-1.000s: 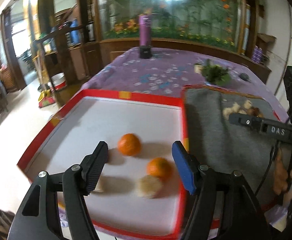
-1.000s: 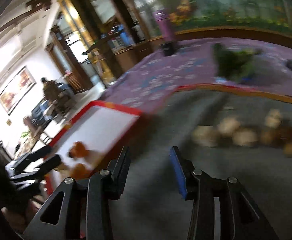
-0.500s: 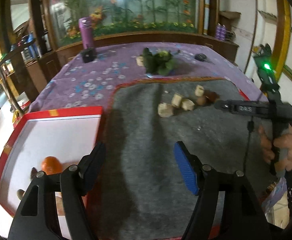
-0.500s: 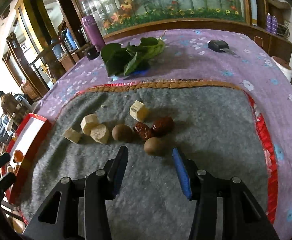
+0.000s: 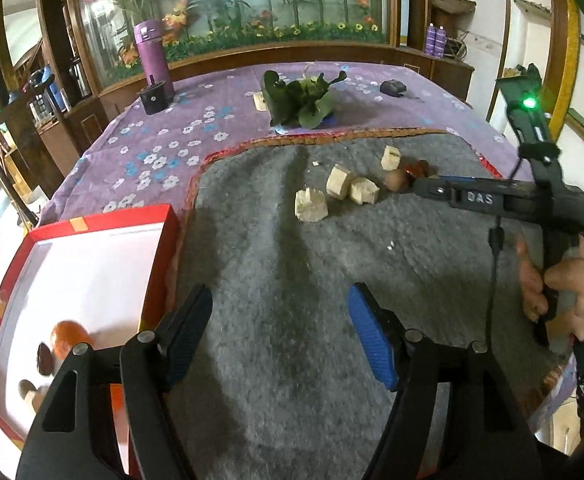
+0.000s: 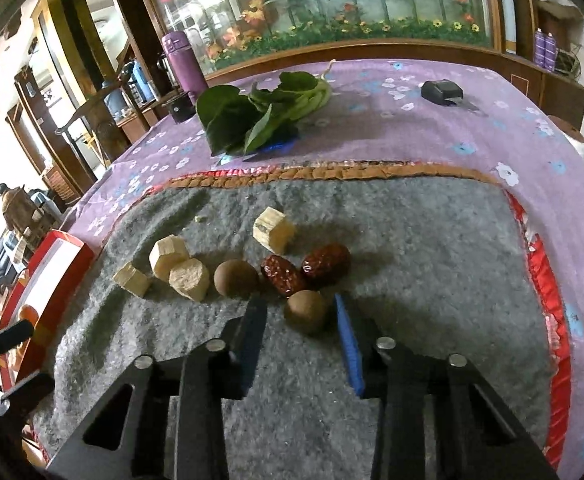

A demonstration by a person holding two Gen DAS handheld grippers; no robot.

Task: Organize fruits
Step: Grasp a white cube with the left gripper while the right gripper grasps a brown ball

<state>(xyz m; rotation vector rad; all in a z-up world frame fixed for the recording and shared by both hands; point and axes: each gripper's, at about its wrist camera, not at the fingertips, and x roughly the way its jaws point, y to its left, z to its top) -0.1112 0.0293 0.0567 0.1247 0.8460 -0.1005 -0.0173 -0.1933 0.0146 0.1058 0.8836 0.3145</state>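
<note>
Right gripper (image 6: 298, 314) jaws wide astride brown fruit (image 6: 306, 311) | left gripper (image 5: 279, 322) jaws wide, empty | orange (image 5: 67, 338) only in left view

Left tool (image 5: 279, 320): black frame, silver screws, blue pads. Right tool (image 6: 300, 314): same, "DAS" marking, green light, black cable.
</note>
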